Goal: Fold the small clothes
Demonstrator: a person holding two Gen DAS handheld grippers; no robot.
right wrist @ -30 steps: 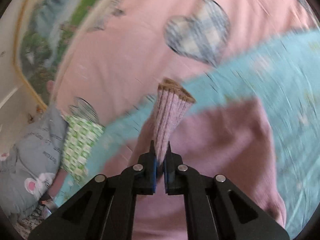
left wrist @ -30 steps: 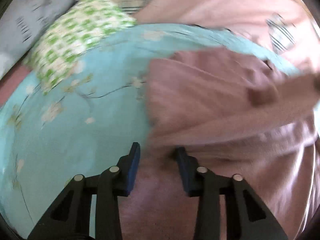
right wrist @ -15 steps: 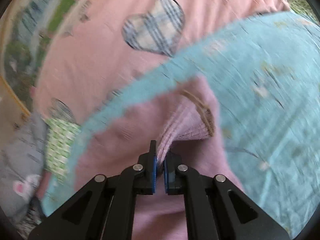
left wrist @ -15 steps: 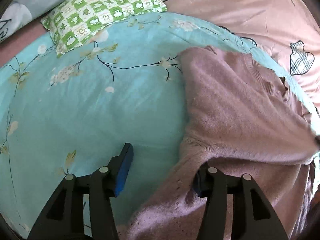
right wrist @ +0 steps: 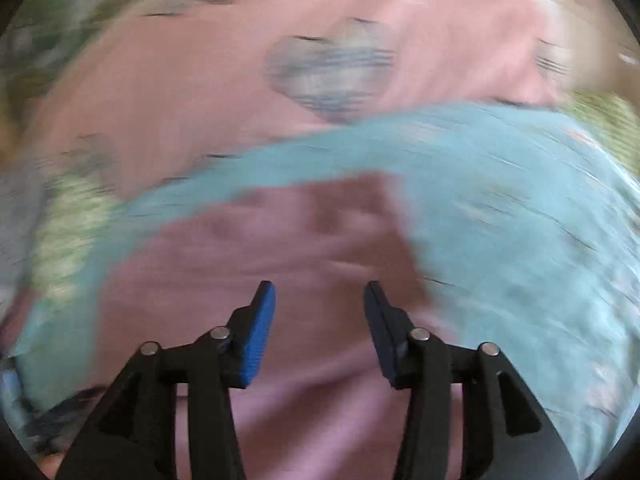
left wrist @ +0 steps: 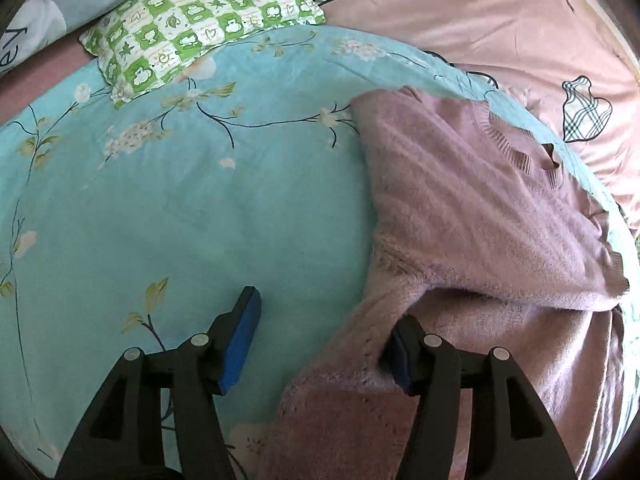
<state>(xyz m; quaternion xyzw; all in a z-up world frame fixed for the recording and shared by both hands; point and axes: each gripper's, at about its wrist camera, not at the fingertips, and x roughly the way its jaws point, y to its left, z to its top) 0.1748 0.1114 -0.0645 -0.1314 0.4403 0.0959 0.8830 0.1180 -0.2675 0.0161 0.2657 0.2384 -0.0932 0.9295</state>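
We see a mauve knitted sweater [left wrist: 472, 208] that lies on a turquoise sheet with a flower print [left wrist: 200, 208]. The sweater takes the right part of the left wrist view. One sleeve [left wrist: 532, 276] is folded across the body of the sweater, and its ribbed cuff reaches toward the right edge of the sheet. The ribbed neckline [left wrist: 516, 148] is at the far side.

Our left gripper [left wrist: 320, 340] points down at the near edge of the sweater. Its jaws are opening. The left finger [left wrist: 240, 340] stands over the bare sheet, and the right finger [left wrist: 404, 356] is at the knit or partly behind a fold of it, but the two pads do not press on the cloth.

Our right gripper [right wrist: 320, 328] is above the sweater [right wrist: 280, 280] too. This view is strongly blurred. Its jaws are opening, and we see only the flat knit behind the gap; nothing is held between them.

Beyond the sheet, a green and white checked pillow [left wrist: 200, 24] rests on its far left corner. Next to it lies a grey pillow with letters [left wrist: 60, 12]. A pink cover with plaid hearts [left wrist: 460, 20] spreads behind the sheet.

We see no box or basket in either view; the clothes lie directly on the bedding.
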